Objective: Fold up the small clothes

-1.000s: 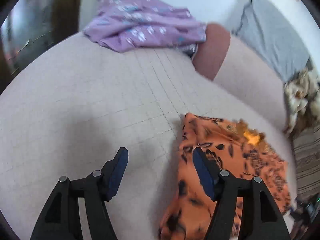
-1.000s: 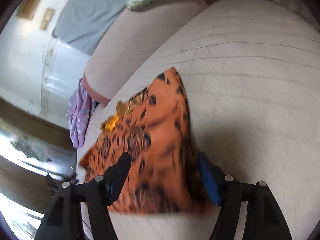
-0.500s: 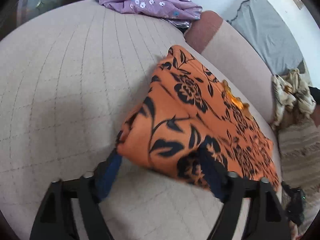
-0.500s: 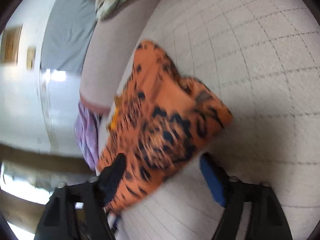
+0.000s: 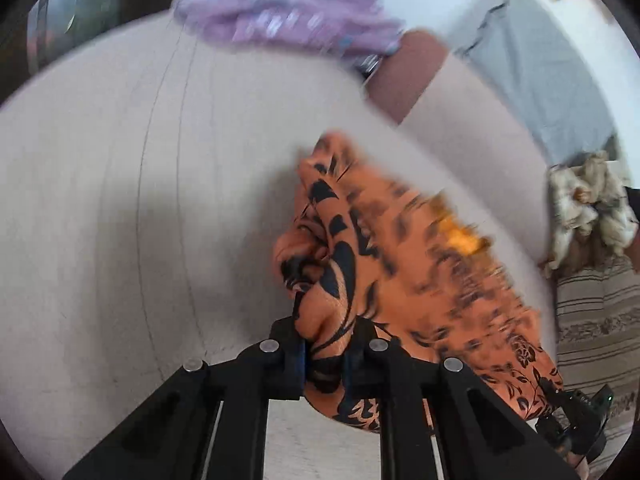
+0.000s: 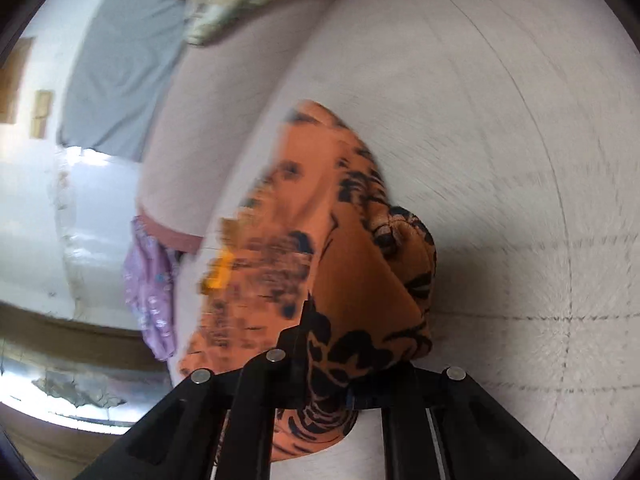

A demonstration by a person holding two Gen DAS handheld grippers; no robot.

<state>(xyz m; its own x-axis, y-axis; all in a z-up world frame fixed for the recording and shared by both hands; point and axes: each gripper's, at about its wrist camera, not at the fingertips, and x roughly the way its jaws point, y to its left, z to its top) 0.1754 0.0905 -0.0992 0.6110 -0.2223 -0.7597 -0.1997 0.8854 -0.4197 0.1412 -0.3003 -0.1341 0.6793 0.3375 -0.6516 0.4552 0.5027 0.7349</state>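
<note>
Both grippers, left and right, pinch the orange garment over a pale gridded cushion (white wall behind).

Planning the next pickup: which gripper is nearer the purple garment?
Left, I'd judge. Left gripper faces the purple garment across bare cushion; right gripper sees it beyond the orange garment.

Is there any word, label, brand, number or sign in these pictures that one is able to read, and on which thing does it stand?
No readable text in either view.
Orange cloth: only a black flower print, no label visible.
Purple cloth: blurred pale print, no letters.
Left gripper and right gripper: plain black, no marking visible.
Small dark device at the edge: too small to read.
</note>
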